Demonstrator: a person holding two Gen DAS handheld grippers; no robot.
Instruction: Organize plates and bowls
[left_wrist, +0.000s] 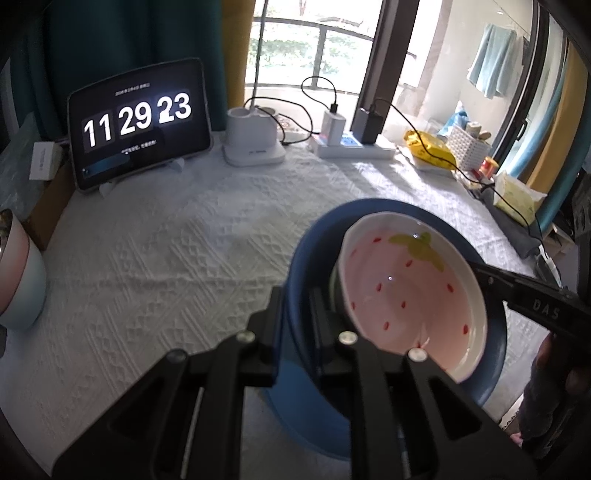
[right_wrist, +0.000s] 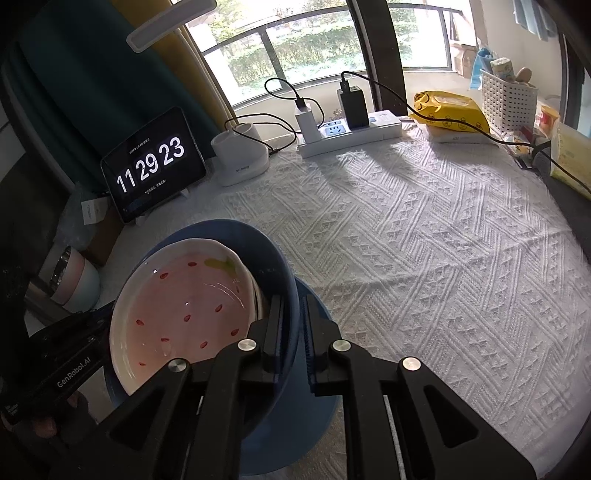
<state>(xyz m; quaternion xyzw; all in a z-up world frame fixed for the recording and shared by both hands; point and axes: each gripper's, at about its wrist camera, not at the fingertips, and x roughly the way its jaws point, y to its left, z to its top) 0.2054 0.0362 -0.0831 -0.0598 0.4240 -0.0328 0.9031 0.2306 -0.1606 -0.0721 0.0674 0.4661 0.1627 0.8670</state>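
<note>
Glazed strawberry dish (left_wrist: 410, 291) nested in blue bowl (left_wrist: 306, 258): rigid, slick, breakable; left gripper (left_wrist: 297, 317) and right gripper (right_wrist: 291, 325) pinching opposite rim walls, apparently firmly.

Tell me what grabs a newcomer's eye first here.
The pink strawberry bowl nested in a blue bowl, front of the white cloth, each tool clamped on the blue rim from opposite sides. Behind, at the back left, a tablet clock glows 11 29 23.

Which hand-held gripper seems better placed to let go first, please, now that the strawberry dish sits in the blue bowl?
Probably the left hand-held gripper: it pinches the blue bowl no more firmly than the right hand-held gripper does, and the pink cup is on its side.
</note>
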